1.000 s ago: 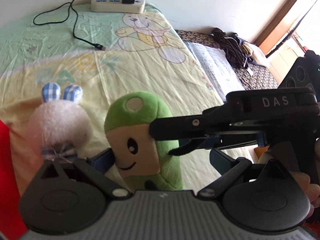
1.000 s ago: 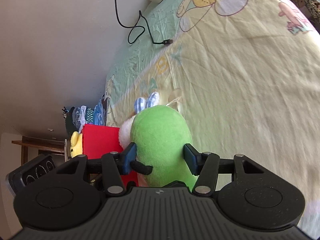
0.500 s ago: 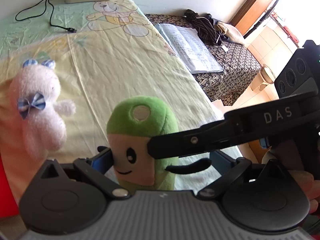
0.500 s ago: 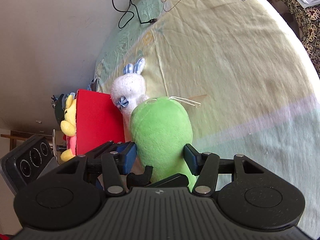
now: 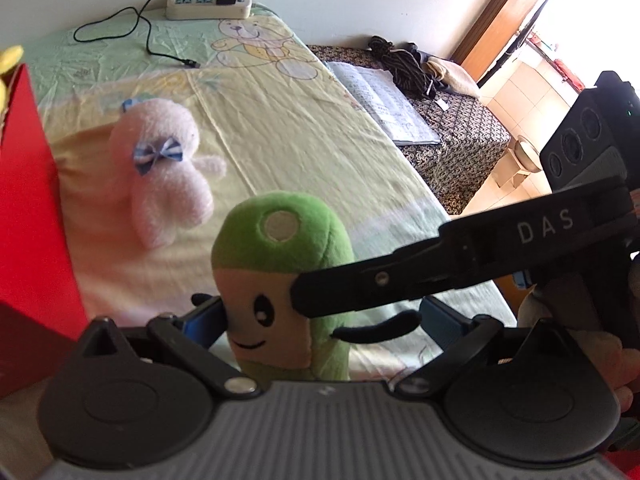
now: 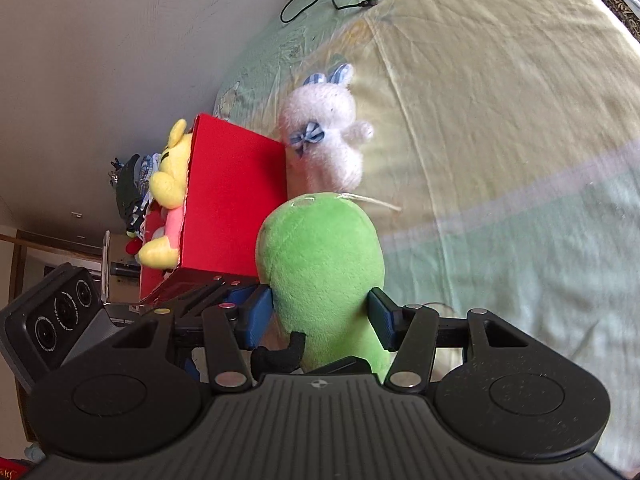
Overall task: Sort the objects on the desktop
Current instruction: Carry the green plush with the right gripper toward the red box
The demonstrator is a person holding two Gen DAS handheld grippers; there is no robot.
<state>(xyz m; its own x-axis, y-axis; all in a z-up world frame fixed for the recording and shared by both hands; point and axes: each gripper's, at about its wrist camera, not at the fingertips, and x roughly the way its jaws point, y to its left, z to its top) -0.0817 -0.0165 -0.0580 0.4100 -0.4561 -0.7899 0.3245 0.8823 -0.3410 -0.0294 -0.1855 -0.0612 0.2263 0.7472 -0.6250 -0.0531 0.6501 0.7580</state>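
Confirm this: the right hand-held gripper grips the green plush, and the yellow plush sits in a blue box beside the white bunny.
One error: the box is red, not blue, as the right wrist view shows. The right hand-held gripper does grip the green plush, and the yellow plush sits in that box beside the white bunny.

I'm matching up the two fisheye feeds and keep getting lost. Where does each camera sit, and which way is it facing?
Left wrist: on the left gripper, facing the green plush face-on, bed and power strip beyond; right gripper and a hand enter from the right.
Right wrist: on the right gripper, rolled sideways, facing the plush's back, red box alongside; the left gripper's body shows lower left.
Shared: green plush, white bunny, red box, bedsheet.
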